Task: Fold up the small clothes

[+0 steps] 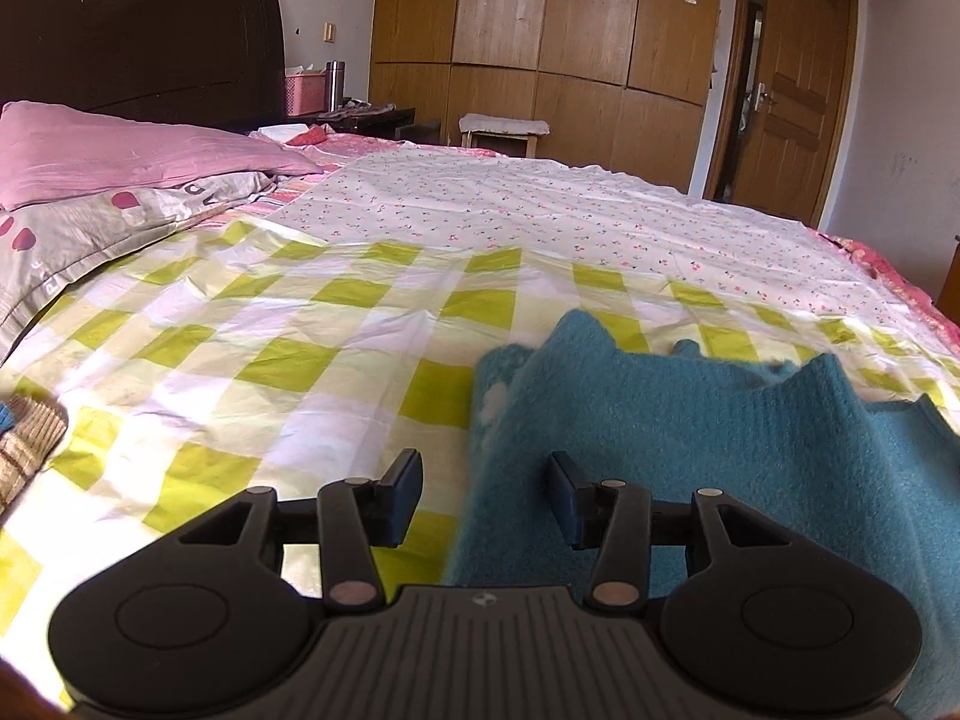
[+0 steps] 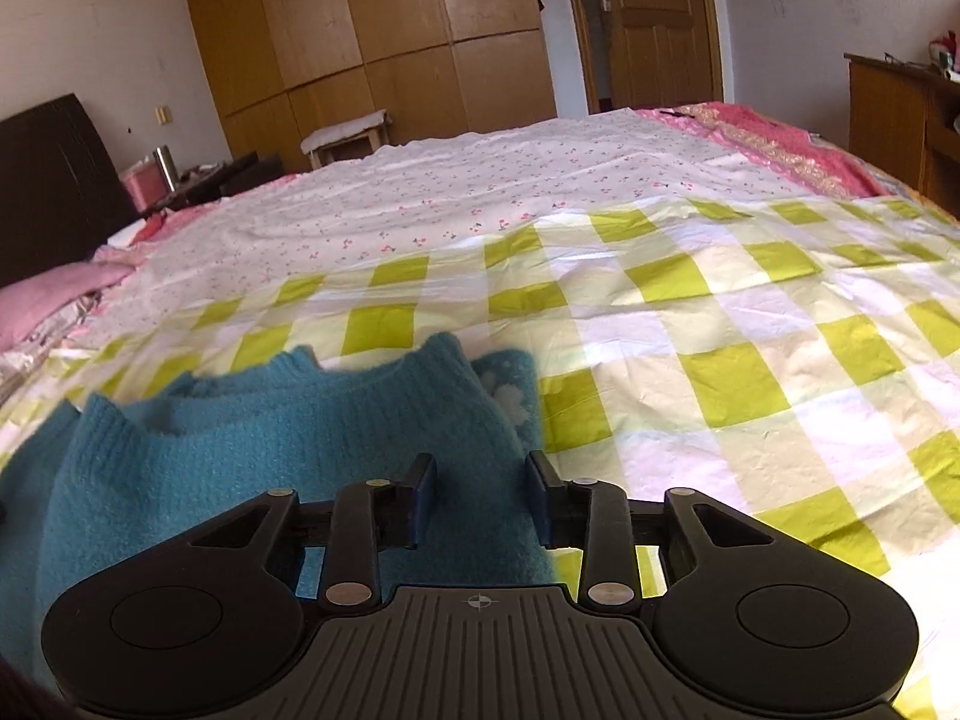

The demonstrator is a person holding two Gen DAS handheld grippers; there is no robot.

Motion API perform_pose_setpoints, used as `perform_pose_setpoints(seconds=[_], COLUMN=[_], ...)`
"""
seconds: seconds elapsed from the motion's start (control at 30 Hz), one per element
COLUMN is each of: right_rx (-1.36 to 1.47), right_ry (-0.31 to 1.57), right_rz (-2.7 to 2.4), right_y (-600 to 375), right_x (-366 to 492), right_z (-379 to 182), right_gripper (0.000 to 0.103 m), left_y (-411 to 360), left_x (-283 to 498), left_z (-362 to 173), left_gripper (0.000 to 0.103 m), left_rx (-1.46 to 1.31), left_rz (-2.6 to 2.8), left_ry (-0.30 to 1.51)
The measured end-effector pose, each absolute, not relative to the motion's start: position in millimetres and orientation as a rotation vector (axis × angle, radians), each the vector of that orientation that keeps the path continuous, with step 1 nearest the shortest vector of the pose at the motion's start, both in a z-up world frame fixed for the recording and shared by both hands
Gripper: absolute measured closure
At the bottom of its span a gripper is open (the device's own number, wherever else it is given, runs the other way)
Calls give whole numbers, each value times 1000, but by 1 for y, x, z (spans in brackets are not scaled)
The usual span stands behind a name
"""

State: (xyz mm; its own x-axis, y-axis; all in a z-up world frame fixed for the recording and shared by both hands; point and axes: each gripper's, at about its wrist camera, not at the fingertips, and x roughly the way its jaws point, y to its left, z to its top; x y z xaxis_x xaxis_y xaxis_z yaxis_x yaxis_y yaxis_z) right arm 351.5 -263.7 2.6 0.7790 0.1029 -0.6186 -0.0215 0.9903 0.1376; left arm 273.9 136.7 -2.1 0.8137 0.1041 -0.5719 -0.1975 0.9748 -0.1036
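A blue knit sweater (image 1: 690,450) lies partly folded on the green-checked sheet (image 1: 252,360), its ribbed collar humped up at the far side. My left gripper (image 1: 483,498) hovers over the sweater's left edge. It is open, with one finger above the sheet and the other above the knit. In the right wrist view the same sweater (image 2: 270,432) fills the lower left. My right gripper (image 2: 480,498) sits at its right edge with the jaws narrower. Knit lies in the gap between the pads, and no pinched fold shows.
Pink and grey pillows (image 1: 120,180) and a dark headboard (image 1: 138,30) lie to the left. A striped knit item (image 1: 27,444) sits at the sheet's left edge. A floral sheet (image 2: 480,192) covers the far bed; wardrobe (image 2: 372,30), door and a desk (image 2: 900,114) stand beyond.
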Motion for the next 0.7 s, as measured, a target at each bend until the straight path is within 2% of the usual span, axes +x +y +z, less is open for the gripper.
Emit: perform_pose_setpoints(seconds=[0.07, 0.17, 0.27, 0.63, 0.7], right_rx=[148, 235, 317, 204, 173], right_ry=[690, 679, 711, 692, 696], right_rz=[52, 12, -6, -23, -20], right_y=[-272, -287, -293, -277, -273], right_x=[354, 353, 357, 353, 352], right_z=[0, 0, -7, 1, 1], right_gripper=[89, 91, 91, 91, 88], left_y=[138, 140, 141, 150, 152], left_x=[273, 273, 273, 256, 254], left_z=[-5, -6, -8, -8, -10], left_gripper=[50, 48, 48, 48, 49], left_rx=[-167, -171, -179, -150, -151], left_rz=[164, 174, 177, 259, 266], left_ry=[599, 596, 604, 611, 624])
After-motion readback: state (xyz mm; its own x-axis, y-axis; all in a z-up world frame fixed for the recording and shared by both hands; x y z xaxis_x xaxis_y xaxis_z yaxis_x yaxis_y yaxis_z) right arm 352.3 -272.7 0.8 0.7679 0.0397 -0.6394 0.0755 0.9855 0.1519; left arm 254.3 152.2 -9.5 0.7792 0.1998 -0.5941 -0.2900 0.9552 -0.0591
